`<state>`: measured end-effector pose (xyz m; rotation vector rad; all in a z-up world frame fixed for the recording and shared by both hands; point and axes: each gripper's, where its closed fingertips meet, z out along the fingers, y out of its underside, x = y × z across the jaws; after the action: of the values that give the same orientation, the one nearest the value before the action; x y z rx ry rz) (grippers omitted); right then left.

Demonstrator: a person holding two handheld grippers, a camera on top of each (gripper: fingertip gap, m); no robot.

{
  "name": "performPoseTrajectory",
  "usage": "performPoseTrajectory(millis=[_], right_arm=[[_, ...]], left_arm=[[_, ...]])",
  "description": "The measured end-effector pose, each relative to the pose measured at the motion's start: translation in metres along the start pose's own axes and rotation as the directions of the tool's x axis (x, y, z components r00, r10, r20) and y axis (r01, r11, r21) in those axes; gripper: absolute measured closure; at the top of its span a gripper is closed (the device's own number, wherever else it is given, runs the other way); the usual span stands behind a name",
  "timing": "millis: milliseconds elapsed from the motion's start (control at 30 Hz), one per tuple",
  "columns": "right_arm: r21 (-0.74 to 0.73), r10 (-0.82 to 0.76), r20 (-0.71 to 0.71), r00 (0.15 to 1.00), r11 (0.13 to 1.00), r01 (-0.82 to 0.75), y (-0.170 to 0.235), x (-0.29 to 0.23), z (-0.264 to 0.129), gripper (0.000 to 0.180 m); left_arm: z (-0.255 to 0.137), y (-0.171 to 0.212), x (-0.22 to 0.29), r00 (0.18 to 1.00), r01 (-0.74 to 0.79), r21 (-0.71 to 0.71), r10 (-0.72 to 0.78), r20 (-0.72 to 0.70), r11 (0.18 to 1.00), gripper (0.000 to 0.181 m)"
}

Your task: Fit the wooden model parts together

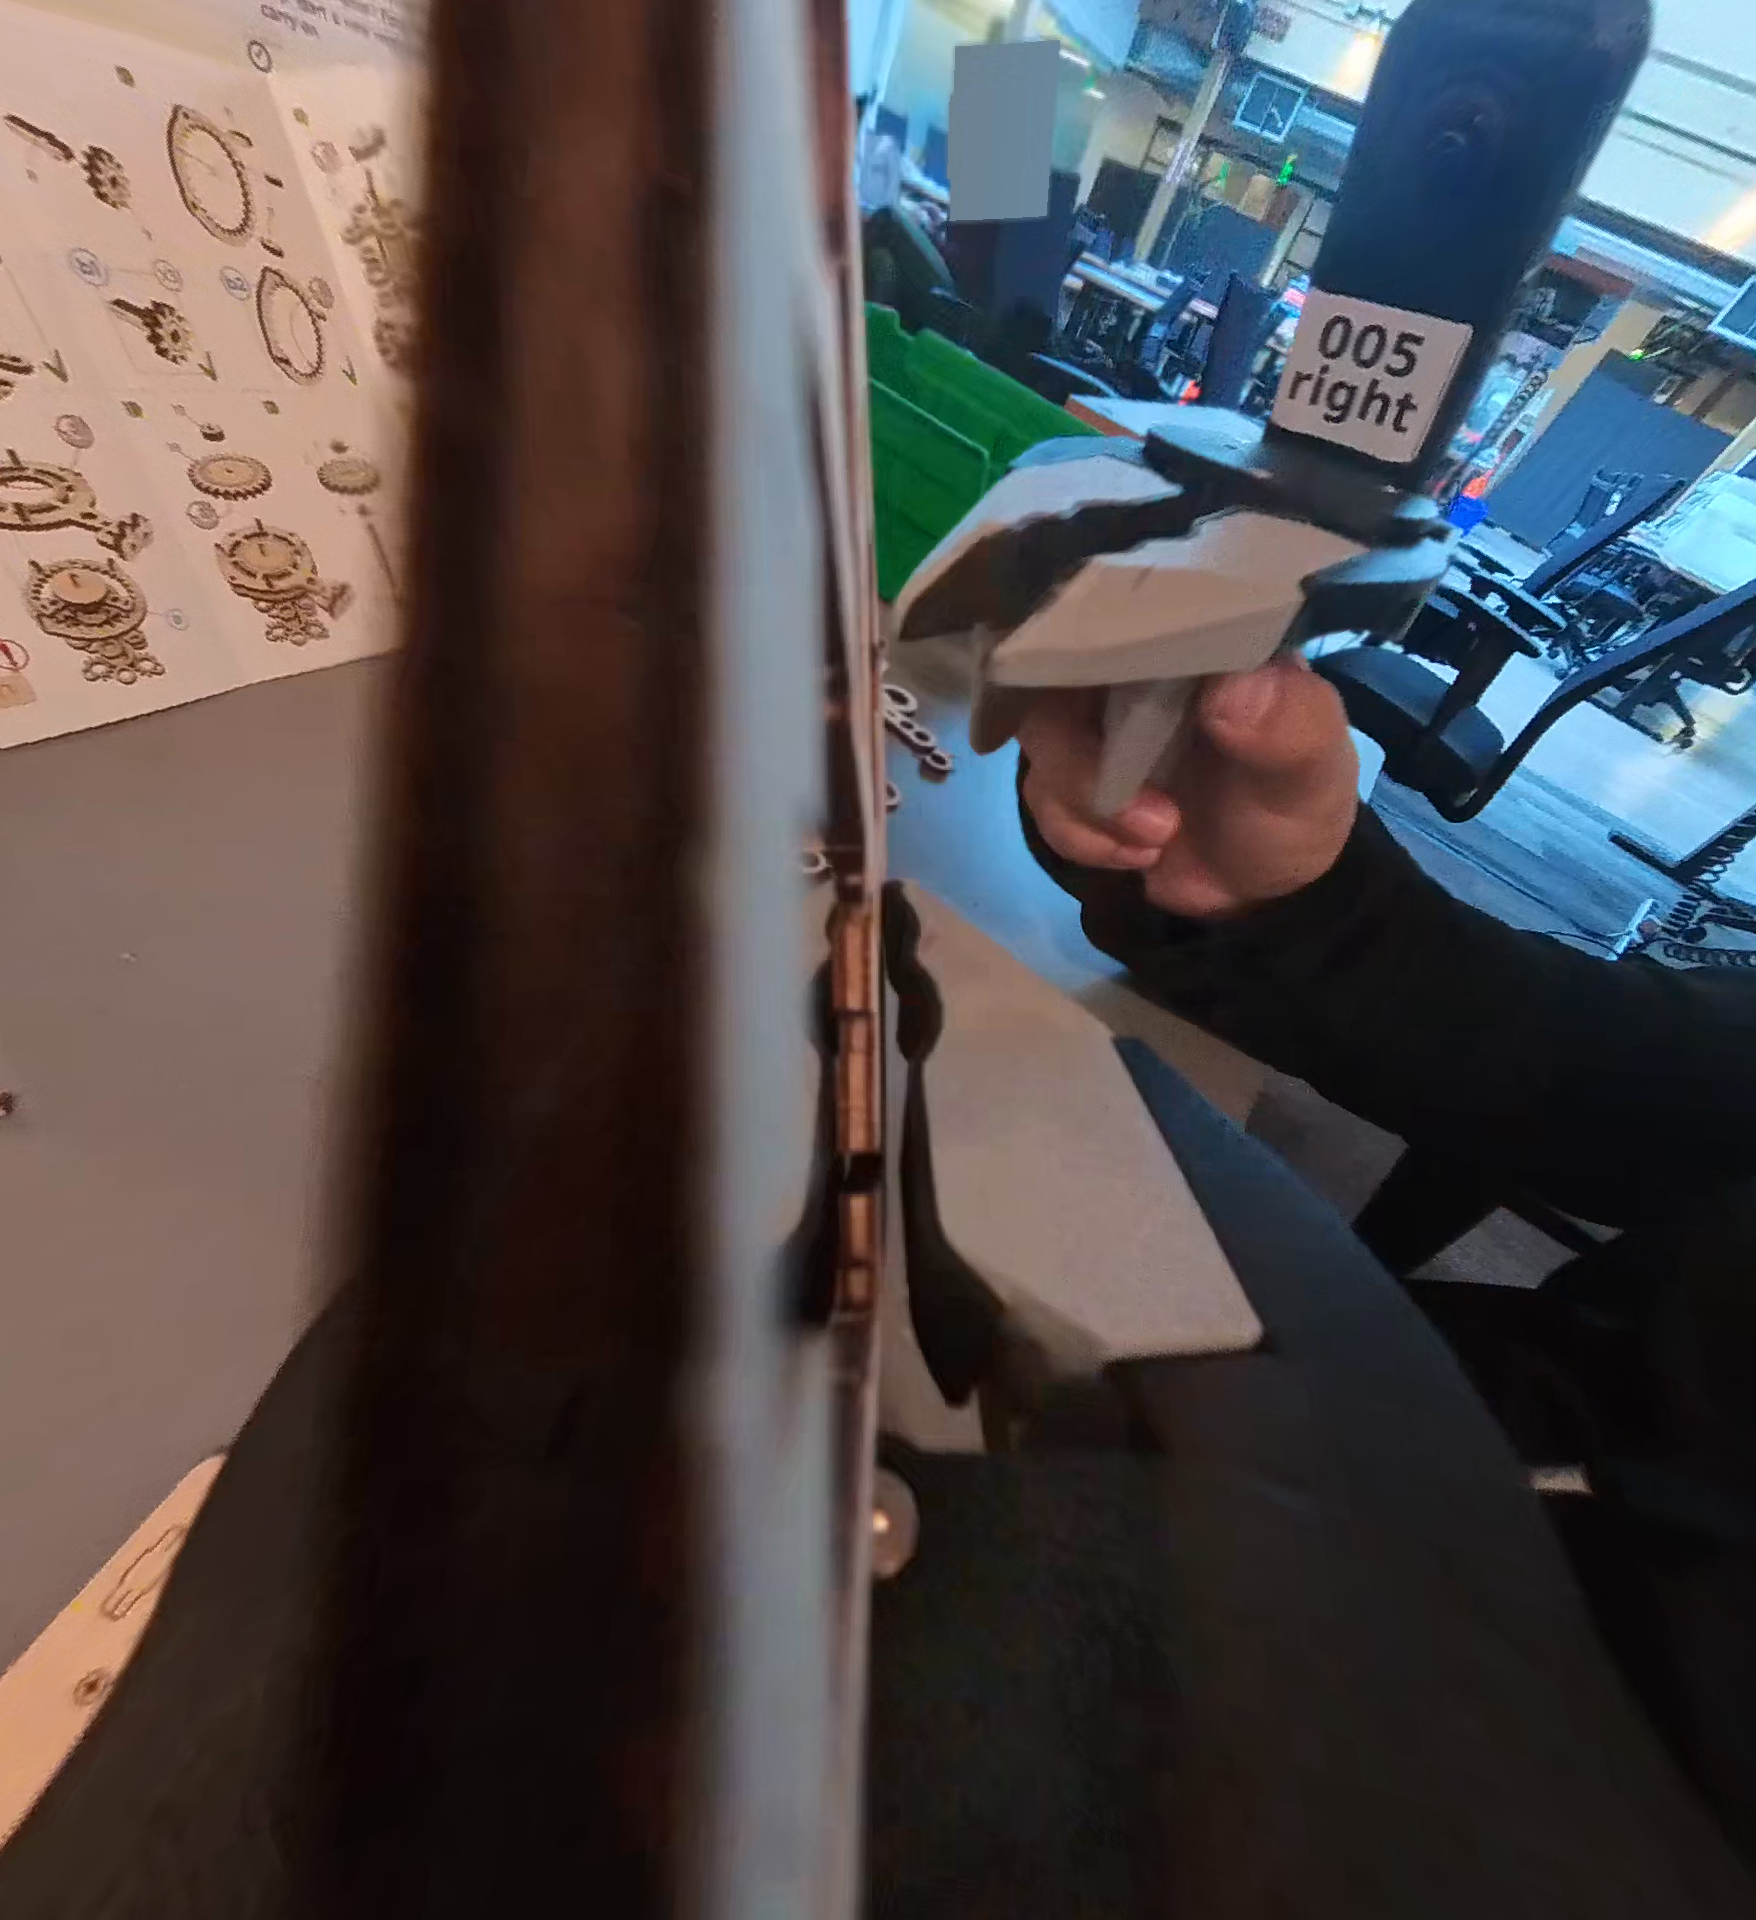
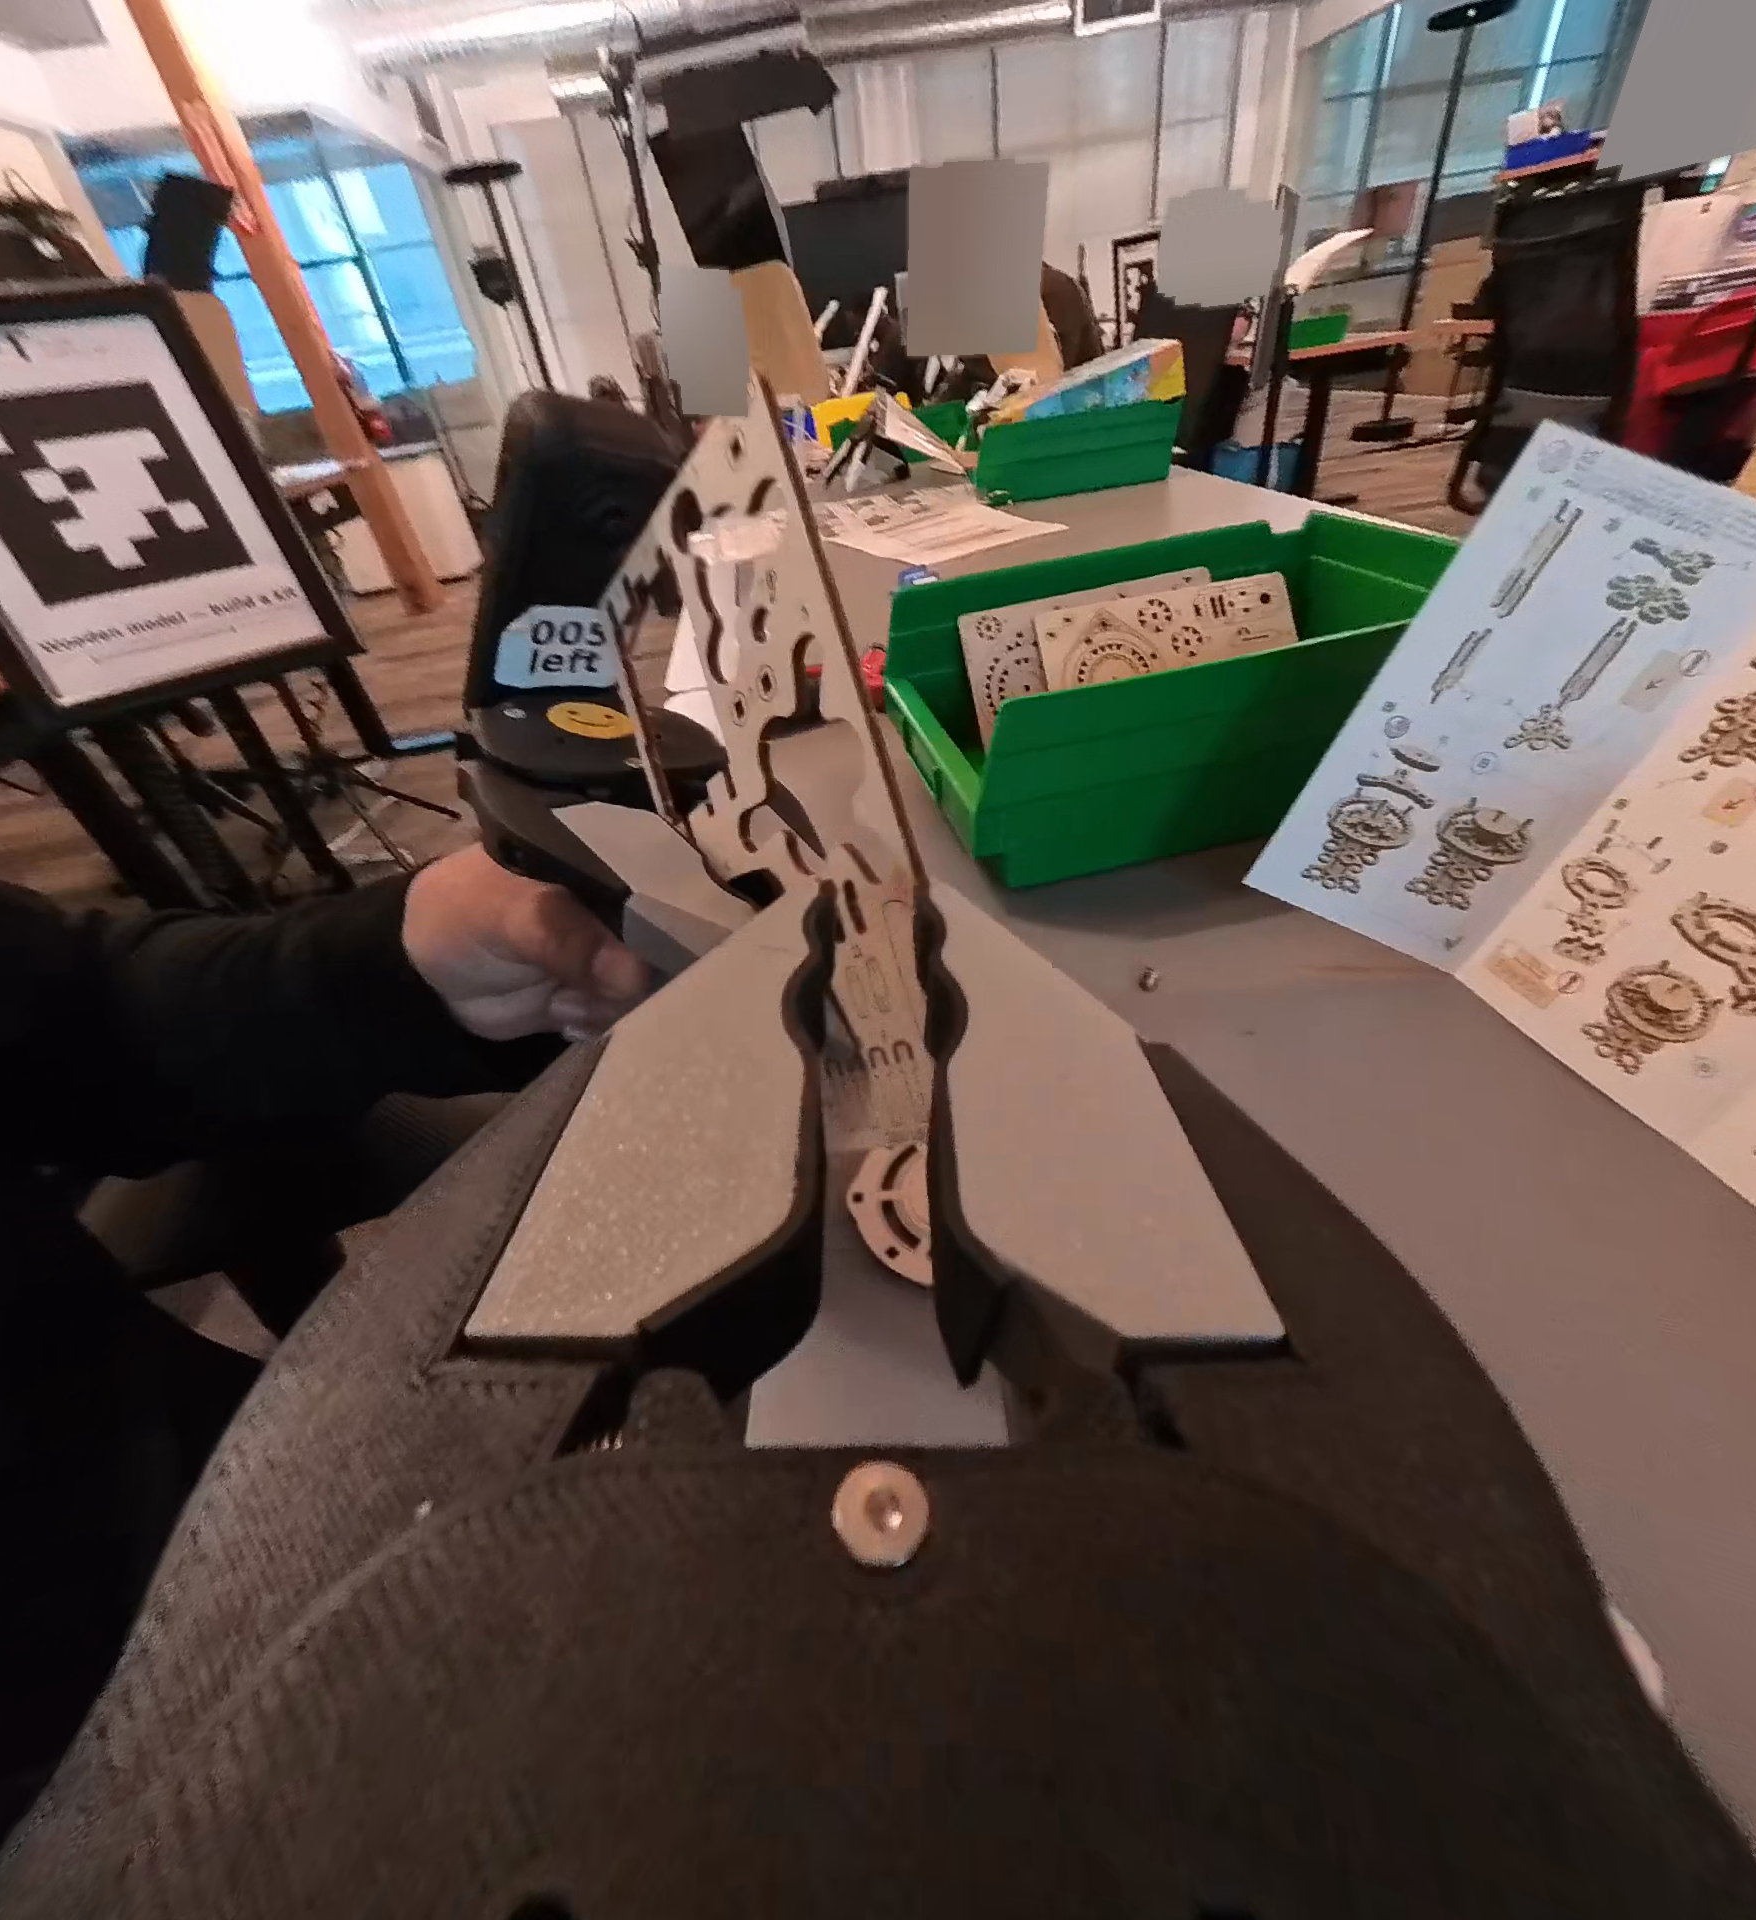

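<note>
We hold the laser-cut wooden parts sheet (image 2: 749, 665) upright between both grippers, left of the green bin (image 2: 1144, 748) on the grey table (image 2: 1373, 1195). Our right gripper (image 2: 879, 997) has its fingers (image 2: 666, 1143) pinching the sheet's lower edge, with a small round wooden piece (image 2: 893, 1216) sitting between them. Our left gripper (image 2: 666, 831) reaches the sheet from the far side; we cannot tell whether its fingers are clamped. The instruction sheet (image 2: 1632, 831) lies right of the bin, which holds more wooden sheets (image 2: 1144, 634).
</note>
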<state>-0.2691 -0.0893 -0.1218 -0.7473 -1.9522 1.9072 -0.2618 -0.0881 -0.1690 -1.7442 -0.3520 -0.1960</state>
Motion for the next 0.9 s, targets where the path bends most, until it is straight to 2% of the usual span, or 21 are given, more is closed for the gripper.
performPoseTrajectory(millis=[233,567,667,767,833,900], right_arm=[[-0.069,-0.001,0.002,1.0,0.998,0.002,0.012,-0.002,0.008,0.156],[-0.144,-0.076,-0.006,0.997,0.987,0.074,0.024,-0.006,0.015,0.157],[-0.098,0.046,0.124,0.991,0.995,-0.034,0.016,-0.02,0.012,0.156],[-0.055,0.19,0.363,0.912,0.982,-0.182,-0.002,-0.046,-0.002,0.152],[-0.075,0.242,0.47,0.849,0.969,-0.234,-0.008,-0.06,-0.01,0.148],[-0.114,0.247,0.513,0.822,0.969,-0.22,-0.006,-0.071,-0.016,0.145]], left_arm=[[-0.001,0.005,0.004,0.998,0.041,-0.031,-0.042,-0.038,0.999,0.181],[0.003,0.008,0.015,0.995,0.04,-0.061,-0.045,-0.084,0.997,0.181],[0.0,0.009,0.031,0.972,0.055,-0.078,-0.071,-0.222,0.995,0.181],[-0.019,0.004,0.049,0.904,-0.005,-0.042,-0.013,-0.428,0.999,0.18],[-0.035,0.012,0.057,0.854,-0.151,-0.009,0.126,-0.505,0.989,0.181],[-0.053,0.029,0.071,0.762,-0.369,0.043,0.329,-0.558,0.929,0.181]])
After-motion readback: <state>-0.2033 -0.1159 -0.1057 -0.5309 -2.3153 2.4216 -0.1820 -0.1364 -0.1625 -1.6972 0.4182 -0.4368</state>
